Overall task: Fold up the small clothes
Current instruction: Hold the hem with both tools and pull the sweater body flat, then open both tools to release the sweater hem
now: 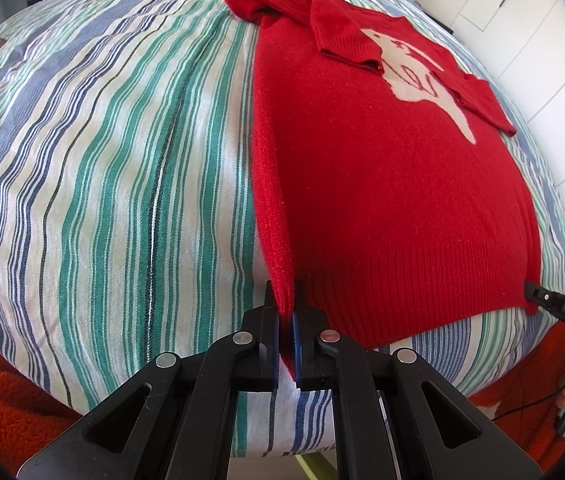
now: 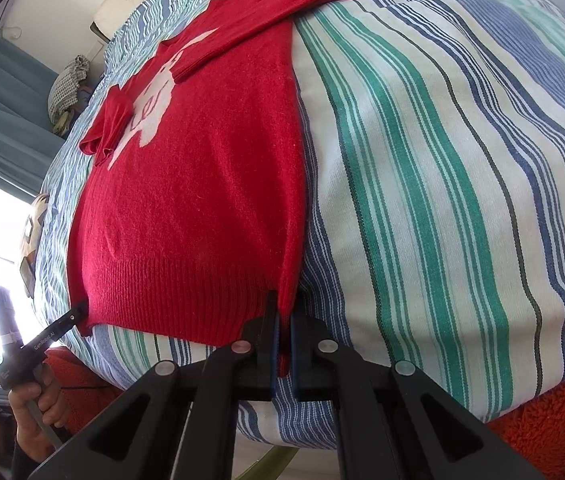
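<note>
We judge the red knit sweater [image 1: 394,184] to be light, soft and floppy, likely to sag and drag on the striped bedsheet [image 1: 102,152] unless both hem corners lift together, so the ribbed hem corners look like the right places to hold. It lies flat just ahead of both grippers, sleeves folded in over its pale chest motif [image 1: 414,80]. Our left gripper [image 1: 286,316] has its jaws pressed nearly together, pinching the hem corner directly between its pads. Our right gripper [image 2: 282,320] is likewise clamped tight on the opposite hem corner, with the sweater's side edge running straight ahead from its fingertips.
</note>
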`<state>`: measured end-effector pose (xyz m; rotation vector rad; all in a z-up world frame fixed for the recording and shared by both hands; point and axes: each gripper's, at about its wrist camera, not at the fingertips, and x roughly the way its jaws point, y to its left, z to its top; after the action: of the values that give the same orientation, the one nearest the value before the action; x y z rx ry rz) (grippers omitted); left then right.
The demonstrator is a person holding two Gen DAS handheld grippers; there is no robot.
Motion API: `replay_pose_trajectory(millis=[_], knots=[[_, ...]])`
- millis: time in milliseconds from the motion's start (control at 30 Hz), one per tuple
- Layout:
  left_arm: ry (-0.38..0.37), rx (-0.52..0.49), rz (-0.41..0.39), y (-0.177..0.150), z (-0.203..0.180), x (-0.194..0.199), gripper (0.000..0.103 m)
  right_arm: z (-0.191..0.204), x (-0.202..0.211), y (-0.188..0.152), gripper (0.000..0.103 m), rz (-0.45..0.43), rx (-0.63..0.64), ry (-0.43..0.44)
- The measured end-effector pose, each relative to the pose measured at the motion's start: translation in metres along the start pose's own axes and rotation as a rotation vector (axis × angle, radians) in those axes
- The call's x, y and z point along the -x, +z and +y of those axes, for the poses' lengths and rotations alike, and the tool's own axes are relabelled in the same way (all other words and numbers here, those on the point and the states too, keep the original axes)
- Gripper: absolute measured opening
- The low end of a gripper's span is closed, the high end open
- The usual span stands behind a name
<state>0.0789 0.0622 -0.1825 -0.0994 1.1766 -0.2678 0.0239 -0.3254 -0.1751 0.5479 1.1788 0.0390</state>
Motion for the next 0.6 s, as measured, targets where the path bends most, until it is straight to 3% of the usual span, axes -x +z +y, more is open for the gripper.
replay_pose_trajectory(millis=[333, 433, 467, 500, 600], knots=[[0.005, 0.01, 0.025, -0.002, 0.004, 0.005, 0.011, -0.007, 0.005, 0.001, 0.003, 0.023, -0.047, 0.038], [0.04, 0.029, 0.086, -0.01, 0.011, 0.018, 0.031, -0.015, 0.016, 0.0, 0.013, 0.098, -0.104, 0.039], [0.057, 0.047, 0.094, -0.013, 0.014, 0.026, 0.045, -0.018, 0.024, 0.0, 0.022, 0.122, -0.117, 0.017], [0.067, 0.059, 0.09, -0.017, 0.018, 0.035, 0.049, -0.02, 0.034, 0.002, 0.028, 0.132, -0.105, -0.037], [0.094, 0.067, 0.035, -0.02, 0.029, 0.062, 0.05, -0.014, 0.07, 0.027, 0.028, 0.07, 0.049, -0.219]])
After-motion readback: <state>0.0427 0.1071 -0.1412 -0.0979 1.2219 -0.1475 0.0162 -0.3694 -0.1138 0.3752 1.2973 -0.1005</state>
